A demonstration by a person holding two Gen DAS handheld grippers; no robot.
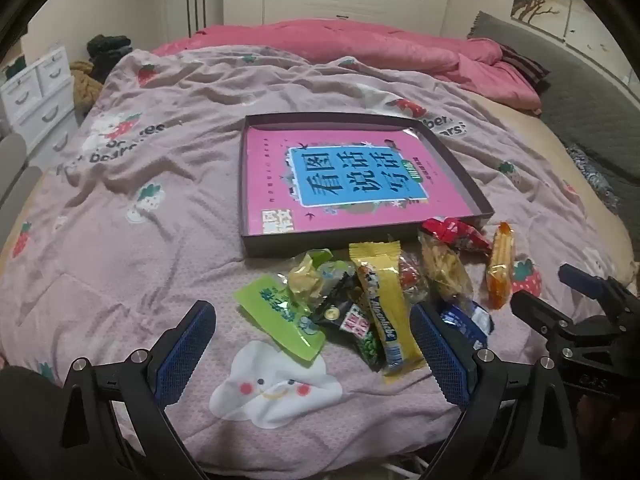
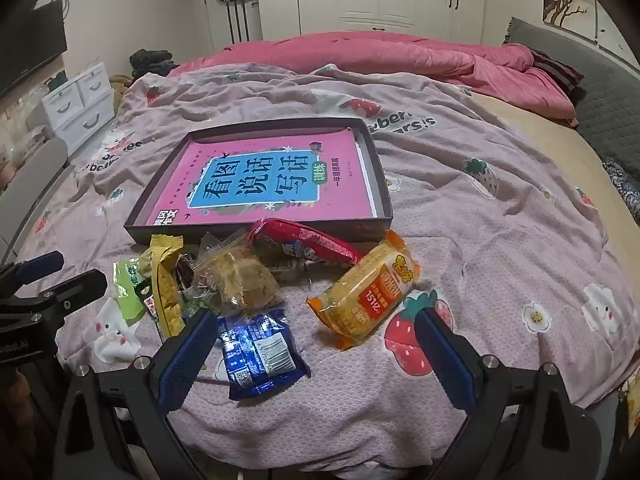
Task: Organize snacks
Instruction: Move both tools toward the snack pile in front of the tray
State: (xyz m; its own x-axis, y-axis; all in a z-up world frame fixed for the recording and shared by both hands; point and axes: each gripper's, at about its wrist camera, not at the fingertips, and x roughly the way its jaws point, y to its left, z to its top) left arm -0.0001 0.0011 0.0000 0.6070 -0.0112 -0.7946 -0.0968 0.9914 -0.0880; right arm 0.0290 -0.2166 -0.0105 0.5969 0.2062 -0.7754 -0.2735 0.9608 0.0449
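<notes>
Lying heaped on the bed point(image 1: 120, 208) just near the tray point(image 1: 460, 168), the snacks point(image 1: 360, 300) await sorting. Both hand-held grippers, left point(image 1: 312, 344) and right point(image 2: 316, 352), hover spread and empty, probably ready to pick.

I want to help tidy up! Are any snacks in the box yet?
No. The box holds only a pink book. The snacks all lie on the blanket in front of it.

Bed, pink strawberry-print quilt point(image 2: 460, 216). Shallow dark box point(image 2: 384, 184) holding a pink book point(image 2: 264, 184). Just before its near wall, a heap of snacks: red packet point(image 2: 308, 242), orange packet point(image 2: 366, 288), clear-wrapped pastry point(image 2: 236, 280), yellow bar point(image 2: 166, 284), blue packet point(image 2: 258, 354). Right gripper point(image 2: 316, 344) spread wide, empty.
</notes>
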